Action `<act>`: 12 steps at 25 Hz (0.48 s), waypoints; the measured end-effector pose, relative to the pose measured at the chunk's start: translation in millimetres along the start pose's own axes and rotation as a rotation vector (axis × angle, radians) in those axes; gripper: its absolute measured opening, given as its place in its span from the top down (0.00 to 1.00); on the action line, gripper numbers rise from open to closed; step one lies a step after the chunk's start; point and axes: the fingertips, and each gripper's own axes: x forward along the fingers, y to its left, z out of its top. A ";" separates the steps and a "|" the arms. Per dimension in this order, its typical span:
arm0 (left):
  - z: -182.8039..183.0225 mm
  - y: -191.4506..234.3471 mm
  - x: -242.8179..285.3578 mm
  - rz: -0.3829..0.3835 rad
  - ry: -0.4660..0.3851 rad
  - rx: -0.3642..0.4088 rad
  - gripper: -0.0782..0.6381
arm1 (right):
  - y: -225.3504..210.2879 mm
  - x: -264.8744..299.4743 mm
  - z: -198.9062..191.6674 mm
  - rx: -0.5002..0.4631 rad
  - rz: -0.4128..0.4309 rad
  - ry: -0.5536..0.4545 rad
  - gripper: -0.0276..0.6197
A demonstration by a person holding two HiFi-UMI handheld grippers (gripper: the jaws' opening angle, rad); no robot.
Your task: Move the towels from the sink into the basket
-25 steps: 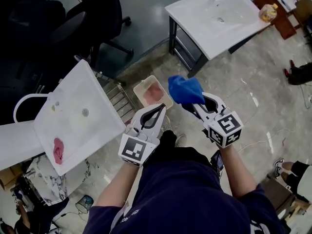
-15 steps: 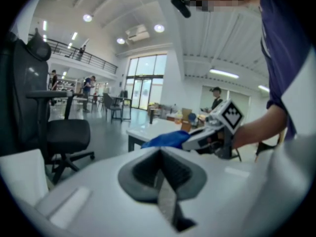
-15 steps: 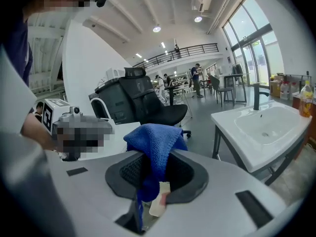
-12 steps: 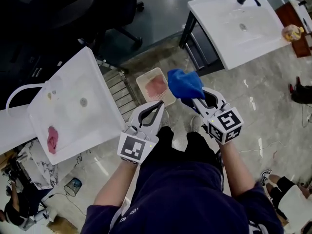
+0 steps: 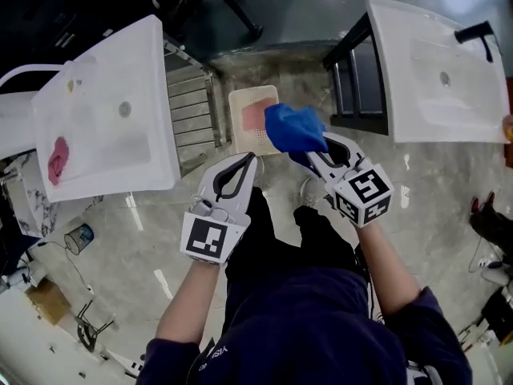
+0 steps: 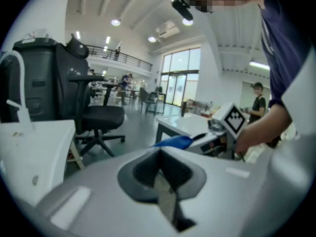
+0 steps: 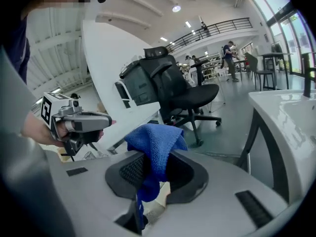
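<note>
The basket [image 5: 235, 123] sits on the floor at 12 o'clock from my grippers, and a pale pink towel [image 5: 255, 116] lies inside it. The sink [image 5: 112, 139] at 10 o'clock holds a darker pink towel [image 5: 58, 158] near its lower corner. A second sink [image 5: 437, 70] stands at 2 o'clock. My right gripper [image 5: 314, 152] is clamped on a blue towel [image 5: 293, 127], which bunches above the jaws and hangs over the basket's right edge. My left gripper [image 5: 244, 162] has its jaws together with nothing between them. A second ago the blue towel hung to the right of the basket; now it overlaps it, and both sinks have swung out to the sides
</note>
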 end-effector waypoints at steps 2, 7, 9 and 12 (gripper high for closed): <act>-12.4 2.3 -0.5 0.065 0.003 -0.031 0.89 | -3.8 7.3 -8.9 -0.027 0.048 0.025 0.82; -42.1 4.7 1.8 0.155 0.002 -0.072 0.89 | -10.5 24.3 -24.7 -0.075 0.121 0.056 0.82; -55.1 6.4 3.7 0.172 0.007 -0.075 0.89 | -13.4 33.0 -31.7 -0.081 0.135 0.059 0.82; -77.4 14.9 7.7 0.195 0.019 -0.085 0.89 | -18.6 50.0 -44.1 -0.088 0.149 0.065 0.82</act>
